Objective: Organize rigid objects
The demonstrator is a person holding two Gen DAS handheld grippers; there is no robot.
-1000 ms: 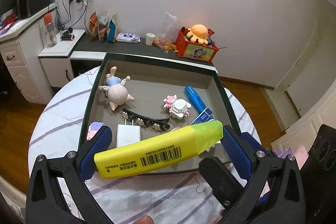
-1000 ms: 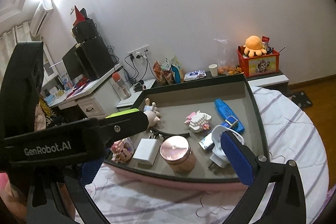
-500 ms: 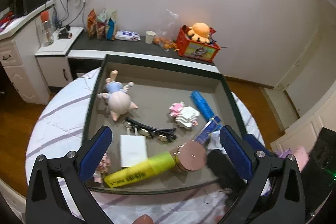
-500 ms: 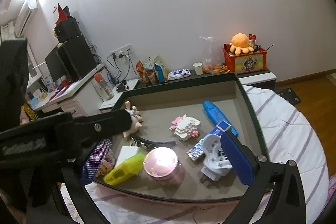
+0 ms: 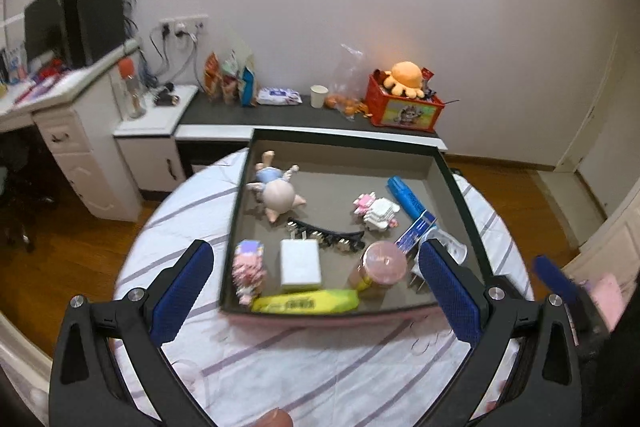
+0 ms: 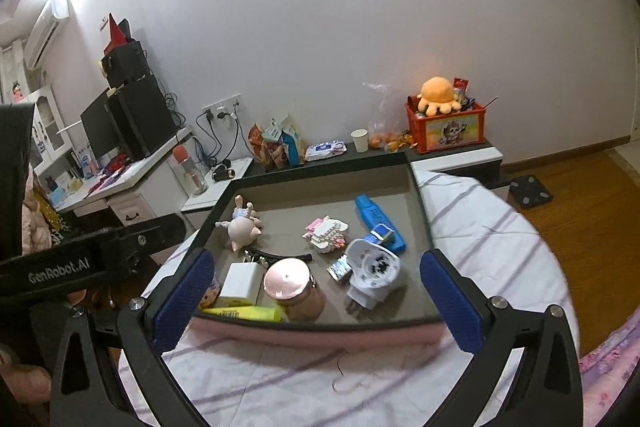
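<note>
left gripper point(image 5: 316, 291) fingers spread, empty | yellow highlighter point(image 5: 306, 301) in tray point(image 5: 460, 195), beyond fingertips | right gripper point(image 6: 316, 291) spread, empty

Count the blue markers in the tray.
1: the blue marker lies near the tray's far right corner, beside the white block toy. The yellow highlighter sits at the near edge.

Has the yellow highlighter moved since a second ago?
Yes. It was clamped in the left gripper above the tray; now the highlighter lies flat inside the tray, along its near wall, in front of the white charger. The gripper is open.
</note>
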